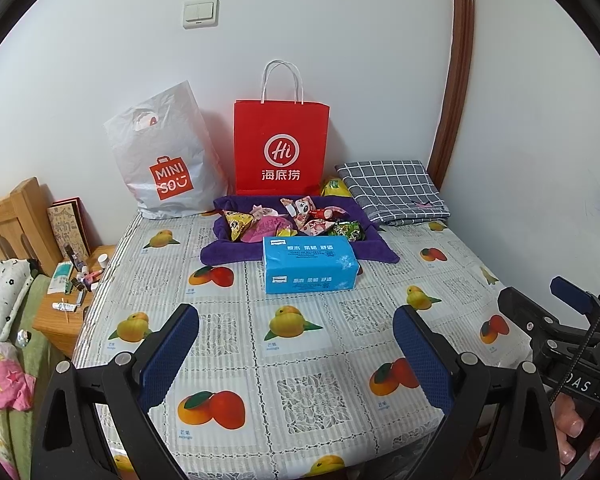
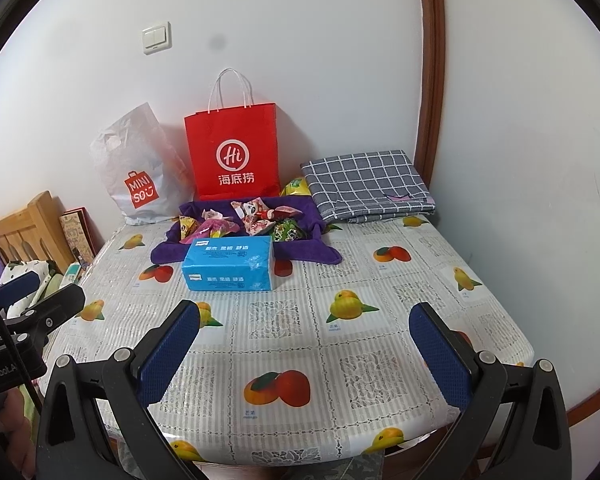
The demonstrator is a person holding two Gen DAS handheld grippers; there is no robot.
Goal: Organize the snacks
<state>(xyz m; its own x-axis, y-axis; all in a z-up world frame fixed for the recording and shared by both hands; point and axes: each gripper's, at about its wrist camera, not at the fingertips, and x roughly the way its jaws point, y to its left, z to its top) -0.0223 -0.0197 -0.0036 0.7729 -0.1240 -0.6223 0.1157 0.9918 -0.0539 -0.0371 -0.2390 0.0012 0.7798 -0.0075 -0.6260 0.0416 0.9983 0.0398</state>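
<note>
Both grippers, left (image 1: 296, 354) and right (image 2: 305, 354), wide open (nothing held) over bare near table (image 2: 340, 400); snacks (image 2: 256, 220) behind tissue box (image 2: 228, 264).

Noted on the bench (image 1: 300, 360): a white lace-print cover with orange and yellow mangoes, a bright blue tissue pack (image 1: 309, 265), a purple towel (image 1: 236, 254) under multicoloured snacks (image 1: 300, 220). Behind: a red paper bag (image 1: 281, 148) with white lettering, a white plastic bag (image 1: 168, 156) with an orange logo, a grey cloth (image 1: 392, 190) checked in white. Blue pads on black tool (image 1: 296, 354) fingers.

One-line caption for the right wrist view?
Open right gripper hovers over mango-print table, facing blue tissue pack and snacks.
</note>
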